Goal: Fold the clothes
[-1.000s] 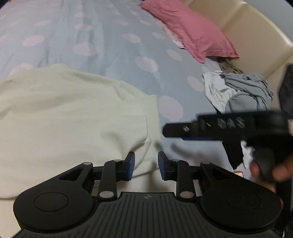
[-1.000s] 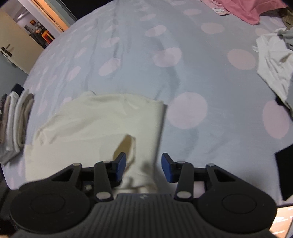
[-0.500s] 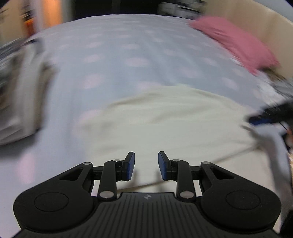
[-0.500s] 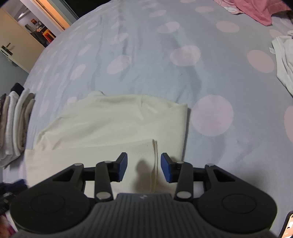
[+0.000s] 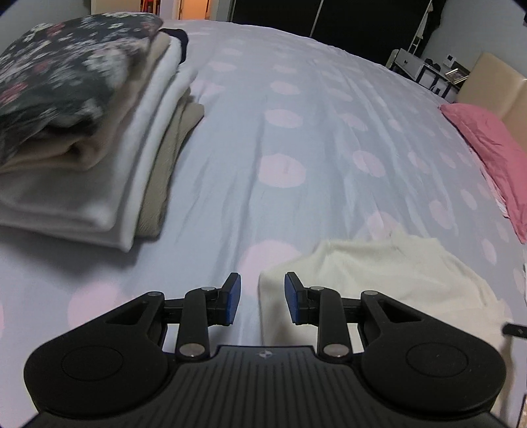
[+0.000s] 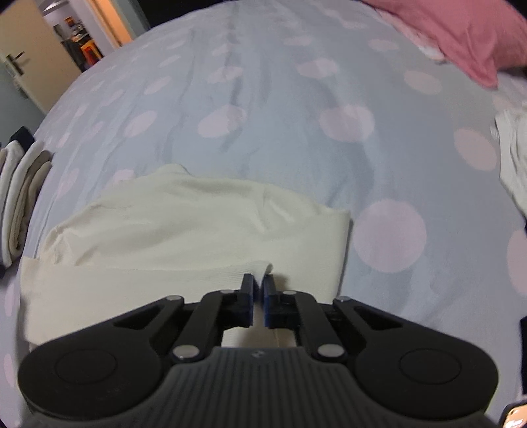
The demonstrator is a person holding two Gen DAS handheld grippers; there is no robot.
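Left wrist view
Left tool (image 5: 262, 298): jaws spread, nothing between them, above the bed (image 5: 296, 138).
Cream garment (image 5: 395, 273): on the bed, its left edge under the tool's right finger.
Folded stack (image 5: 82, 131): far left.

Right wrist view
Right tool (image 6: 258, 301): clenched on the cream garment (image 6: 197, 224), pinching its ribbed hem corner.
Pink pillow (image 6: 461, 29): upper right.

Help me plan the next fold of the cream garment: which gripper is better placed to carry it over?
Right. The right gripper is shut on a folded edge of the cream garment. The left gripper is open, with only the garment's corner near its gap, gripping nothing.
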